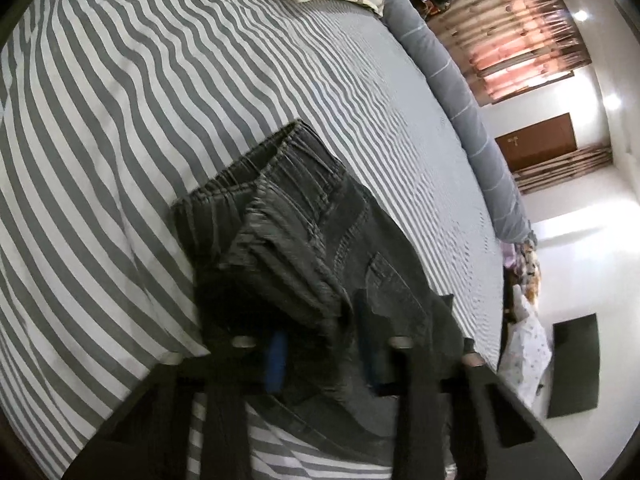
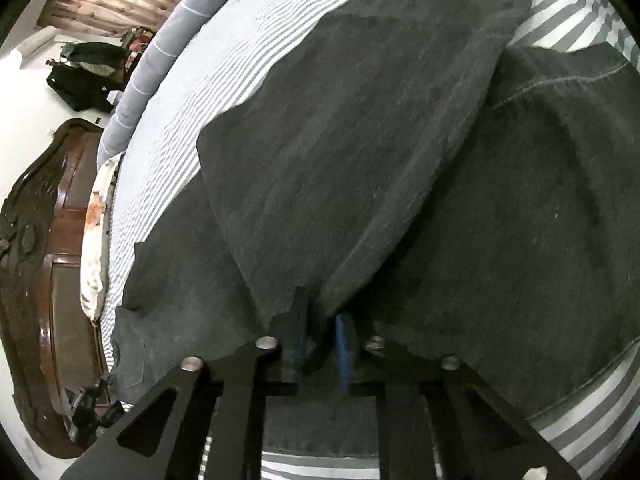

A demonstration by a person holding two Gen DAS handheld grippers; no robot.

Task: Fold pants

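Pants (image 1: 304, 236) on striped bed (image 1: 100, 128), pinched by left tool (image 1: 324, 356) and right tool (image 2: 320, 344).

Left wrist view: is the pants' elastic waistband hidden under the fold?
No. The gathered waistband of the pants lies exposed on the striped bedsheet, beyond the left gripper.

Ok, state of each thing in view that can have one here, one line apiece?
Pants: dark denim, bunched on the striped bed, partly folded over, waistband gathered.
Left hand-held gripper: shut on the pants near the waist.
Right hand-held gripper: shut on a fold of the pants.
Curtains: drawn.
Door: closed.
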